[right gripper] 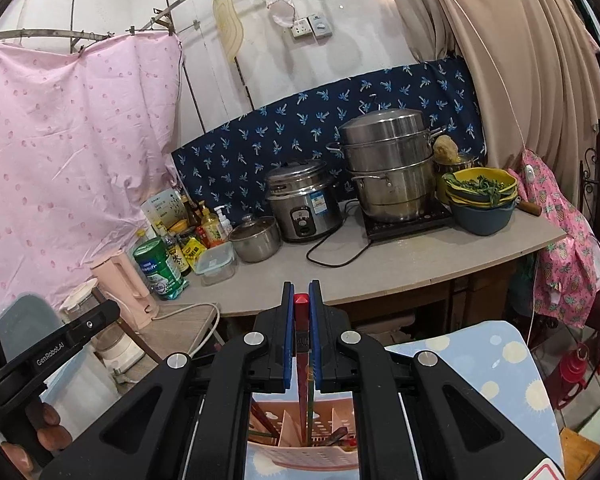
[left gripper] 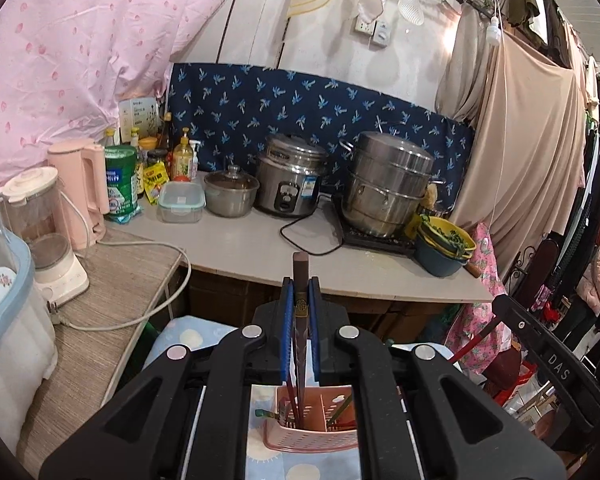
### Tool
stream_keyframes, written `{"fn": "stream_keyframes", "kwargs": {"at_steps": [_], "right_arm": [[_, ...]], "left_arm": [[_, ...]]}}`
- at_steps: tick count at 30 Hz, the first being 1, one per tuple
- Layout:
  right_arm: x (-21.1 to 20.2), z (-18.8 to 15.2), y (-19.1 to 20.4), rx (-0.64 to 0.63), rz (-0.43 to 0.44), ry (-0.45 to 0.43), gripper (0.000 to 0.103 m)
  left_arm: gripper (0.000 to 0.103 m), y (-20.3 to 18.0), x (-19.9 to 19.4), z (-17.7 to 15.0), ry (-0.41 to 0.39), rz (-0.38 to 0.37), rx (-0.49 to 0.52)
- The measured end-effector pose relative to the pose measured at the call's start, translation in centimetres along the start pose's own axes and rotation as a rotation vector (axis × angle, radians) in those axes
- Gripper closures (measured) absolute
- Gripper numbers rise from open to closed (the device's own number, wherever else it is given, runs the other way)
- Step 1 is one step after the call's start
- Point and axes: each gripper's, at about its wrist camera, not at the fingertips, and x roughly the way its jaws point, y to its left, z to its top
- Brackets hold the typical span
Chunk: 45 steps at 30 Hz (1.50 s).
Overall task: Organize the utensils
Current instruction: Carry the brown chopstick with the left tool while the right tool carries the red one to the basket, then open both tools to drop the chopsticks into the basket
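While pots [left gripper: 388, 188] crowd counter [left gripper: 260, 248] | pink basket [left gripper: 312, 428] below both chopsticks [left gripper: 300, 320]

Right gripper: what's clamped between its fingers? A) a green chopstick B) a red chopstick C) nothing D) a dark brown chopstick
B: the right gripper is shut on a red chopstick, whose red end stands up between the blue pads and whose shaft runs down toward the pink utensil basket.

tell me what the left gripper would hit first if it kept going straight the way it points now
Probably the front edge of the grey countertop, since the left gripper, shut on a dark chopstick, aims about there. Depth is unclear, so it might pass just over the edge.
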Motion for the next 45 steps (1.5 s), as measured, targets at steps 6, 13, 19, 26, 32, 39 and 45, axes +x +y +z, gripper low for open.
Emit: {"fn": "stream_keyframes", "kwargs": {"at_steps": [6,13,19,26,32,39,45], "right_arm": [[2.0,-1.7,-0.5,0.004,-0.009,0.050,0.096],[3.6,-3.1,-0.7,0.004,-0.013,0.096,0.095],[4.1,-4.0,-0.3,-0.012,-0.004,0.124,0.095],[3.4,-4.0,0.4,-0.025,0.006,0.112,0.090],[1.9,-4.1,0.8,-0.036,0.009,0.098,0.079],[0.0,-5.1,0.7,-0.039,0.006,0.103,0.072],[-1.7,-7.0,0.4,-0.056,-0.009,0.116,0.066]], "left_arm": [[0.096,0.2,1.9,-1.6,0.046,0.011,-0.002],[0.096,0.4,3.4,-2.7,0.084,0.021,-0.002],[0.093,0.6,3.6,-3.5,0.092,0.044,-0.003],[0.062,0.4,2.7,-3.7,0.070,0.075,0.009],[0.051,0.1,1.4,-4.1,0.059,0.083,0.015],[0.049,-0.2,0.1,-5.4,0.067,0.092,0.036],[0.044,-0.4,-1.3,-7.2,0.082,0.110,0.066]]}}
